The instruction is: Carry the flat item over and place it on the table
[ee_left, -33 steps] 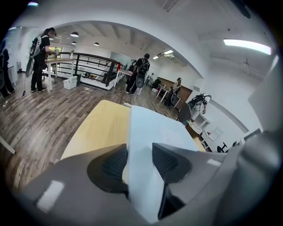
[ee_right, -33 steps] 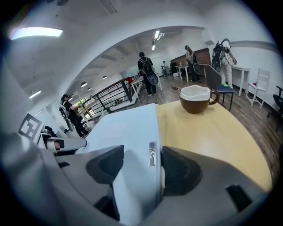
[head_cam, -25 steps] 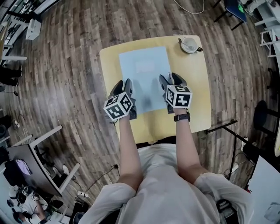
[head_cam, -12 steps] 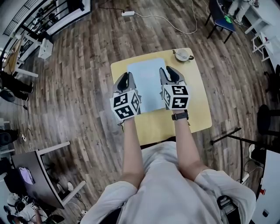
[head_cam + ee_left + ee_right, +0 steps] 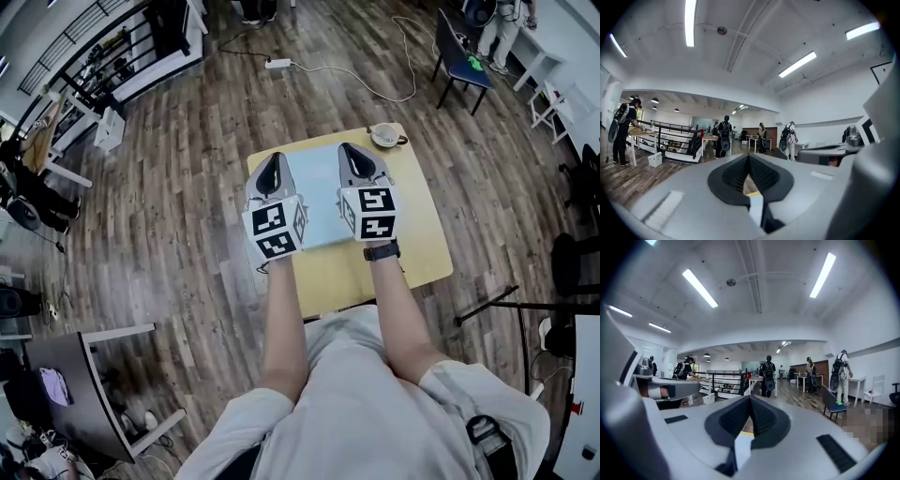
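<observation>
The flat item (image 5: 319,192) is a pale blue sheet lying lengthways over the yellow table (image 5: 417,234). My left gripper (image 5: 272,167) lies along its left edge and my right gripper (image 5: 354,155) along its right edge, both pointing away from me. Both are shut. In the left gripper view the dark pads (image 5: 761,176) meet, with a pale strip of the flat item (image 5: 756,209) running into their seam. The right gripper view shows the same: closed pads (image 5: 761,418) and a pale strip of the sheet (image 5: 743,446) between them. Whether the sheet is off the table I cannot tell.
A white cup (image 5: 384,135) stands at the table's far right corner. A dark chair (image 5: 459,56) and a power strip with a cable (image 5: 277,64) are on the wooden floor beyond. Desks stand at lower left (image 5: 84,375). Several people stand in the room.
Both grippers went from open to shut at the sheet's sides. They now sit further up the sheet, and the table looks smaller and lower in the head view.
</observation>
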Demonstrator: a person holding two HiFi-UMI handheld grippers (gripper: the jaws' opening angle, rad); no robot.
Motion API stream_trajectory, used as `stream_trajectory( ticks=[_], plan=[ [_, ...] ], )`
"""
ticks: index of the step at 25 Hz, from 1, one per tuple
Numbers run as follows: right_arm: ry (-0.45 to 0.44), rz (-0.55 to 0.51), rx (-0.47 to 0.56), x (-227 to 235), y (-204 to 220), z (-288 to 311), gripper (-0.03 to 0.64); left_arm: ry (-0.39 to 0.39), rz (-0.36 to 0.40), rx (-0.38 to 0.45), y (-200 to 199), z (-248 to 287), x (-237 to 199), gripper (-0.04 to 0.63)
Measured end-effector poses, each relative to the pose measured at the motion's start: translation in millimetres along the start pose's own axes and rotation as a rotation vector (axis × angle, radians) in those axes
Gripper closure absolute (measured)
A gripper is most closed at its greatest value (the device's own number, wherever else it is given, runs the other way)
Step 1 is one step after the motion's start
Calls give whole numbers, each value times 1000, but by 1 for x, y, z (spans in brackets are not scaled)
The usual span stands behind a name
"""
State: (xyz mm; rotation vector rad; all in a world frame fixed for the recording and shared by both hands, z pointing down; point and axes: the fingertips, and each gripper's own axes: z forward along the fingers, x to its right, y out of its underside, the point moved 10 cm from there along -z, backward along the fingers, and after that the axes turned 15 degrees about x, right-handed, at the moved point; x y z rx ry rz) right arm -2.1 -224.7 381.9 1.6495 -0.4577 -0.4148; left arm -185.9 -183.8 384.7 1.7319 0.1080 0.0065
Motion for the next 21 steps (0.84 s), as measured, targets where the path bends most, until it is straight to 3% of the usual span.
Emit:
stream_trajectory(
  ticks=[14,21],
  plan=[
    [5,-41,96,-3,-32,-23,604,8,20,61,-23,-13,8,586],
    [64,4,81,20,-23,-34,604,81,46,0,-14,7,29,586]
  ],
)
